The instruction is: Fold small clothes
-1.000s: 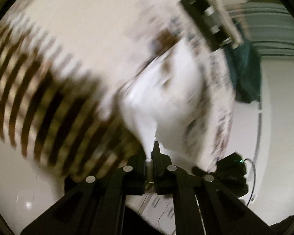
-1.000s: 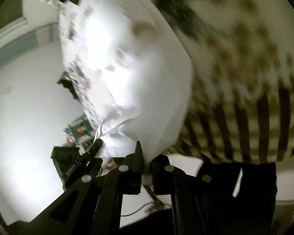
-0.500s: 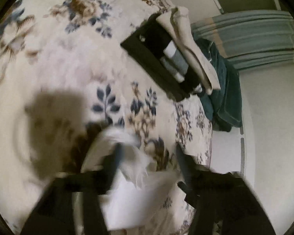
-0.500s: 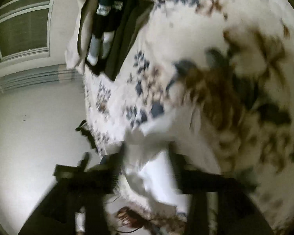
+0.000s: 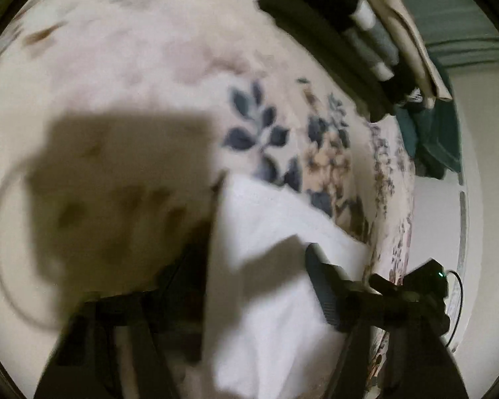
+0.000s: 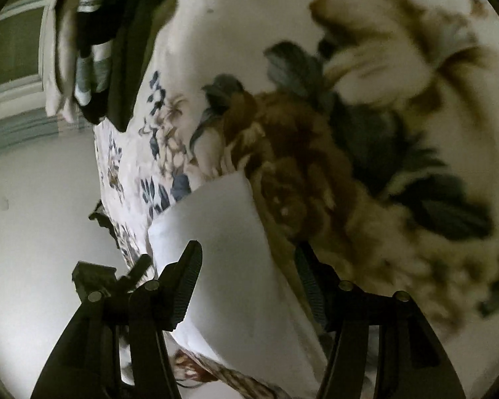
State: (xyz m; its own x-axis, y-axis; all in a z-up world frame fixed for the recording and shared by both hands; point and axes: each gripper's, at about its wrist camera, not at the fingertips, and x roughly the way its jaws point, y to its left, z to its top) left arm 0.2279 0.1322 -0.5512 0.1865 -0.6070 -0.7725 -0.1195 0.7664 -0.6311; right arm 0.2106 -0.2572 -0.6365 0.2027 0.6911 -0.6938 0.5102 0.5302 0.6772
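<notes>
One white garment (image 5: pixel 282 299), one floral bedspread (image 5: pixel 133 66), two hand-held grippers, one dark clothes pile (image 5: pixel 342 33).

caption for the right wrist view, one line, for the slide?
Right gripper, jaws open, above a white folded cloth lying on a cream floral bedspread.

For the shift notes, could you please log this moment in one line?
left gripper: open | right gripper: open | white cloth: released, on floral bedspread
</notes>
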